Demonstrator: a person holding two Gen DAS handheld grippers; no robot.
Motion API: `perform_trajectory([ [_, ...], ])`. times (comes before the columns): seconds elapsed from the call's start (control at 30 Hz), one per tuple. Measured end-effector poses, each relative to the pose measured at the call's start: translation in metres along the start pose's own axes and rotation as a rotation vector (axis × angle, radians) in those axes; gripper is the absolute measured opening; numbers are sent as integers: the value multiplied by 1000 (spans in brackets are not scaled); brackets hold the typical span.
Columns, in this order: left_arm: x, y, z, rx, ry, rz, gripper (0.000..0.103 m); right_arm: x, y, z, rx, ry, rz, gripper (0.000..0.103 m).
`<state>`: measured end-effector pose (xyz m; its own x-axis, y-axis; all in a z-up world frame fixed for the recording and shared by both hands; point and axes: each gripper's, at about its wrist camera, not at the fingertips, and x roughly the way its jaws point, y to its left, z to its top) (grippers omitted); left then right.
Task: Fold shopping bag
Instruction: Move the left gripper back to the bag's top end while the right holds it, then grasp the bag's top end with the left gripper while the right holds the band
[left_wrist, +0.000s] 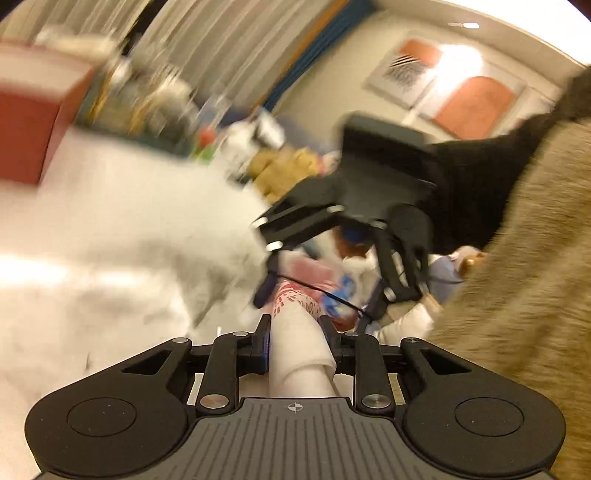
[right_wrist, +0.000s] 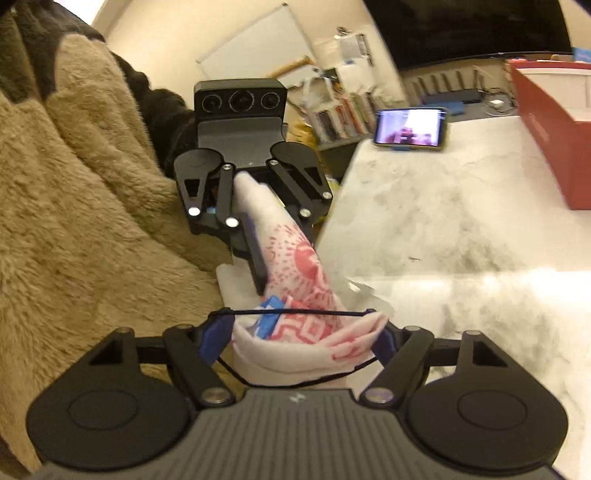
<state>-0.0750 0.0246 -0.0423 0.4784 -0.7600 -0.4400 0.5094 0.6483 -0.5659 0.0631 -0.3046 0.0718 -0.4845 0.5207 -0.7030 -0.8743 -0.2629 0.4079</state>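
The shopping bag (left_wrist: 299, 350) is rolled into a white tube with red and blue print at its far end. My left gripper (left_wrist: 295, 325) is shut on the roll and holds it above the table. From the right wrist view, the left gripper (right_wrist: 284, 251) faces me with the bag (right_wrist: 295, 258) sloping down from it. The bag's printed end lies between the fingers of my right gripper (right_wrist: 301, 336), which stands open around it. A thin black elastic band (right_wrist: 295, 314) is stretched across the right fingertips, over the bag. From the left wrist view, the right gripper (left_wrist: 317, 302) straddles the bag's far end.
A white marbled table (right_wrist: 443, 221) lies below. A red box (right_wrist: 546, 129) stands at its far right and a phone (right_wrist: 410, 127) is propped at the back edge. A person's fuzzy tan sleeve (right_wrist: 92, 203) fills the left. Cluttered shelves stand behind.
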Motion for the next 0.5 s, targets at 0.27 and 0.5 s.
perform_trajectory([
  [0.27,5,6,3,61,105,-74,43,37,31,0,-395,11,-117,58],
  [0.5,7,17,34,127,182,-97,65,37,51,12,-602,-29,-236,52],
])
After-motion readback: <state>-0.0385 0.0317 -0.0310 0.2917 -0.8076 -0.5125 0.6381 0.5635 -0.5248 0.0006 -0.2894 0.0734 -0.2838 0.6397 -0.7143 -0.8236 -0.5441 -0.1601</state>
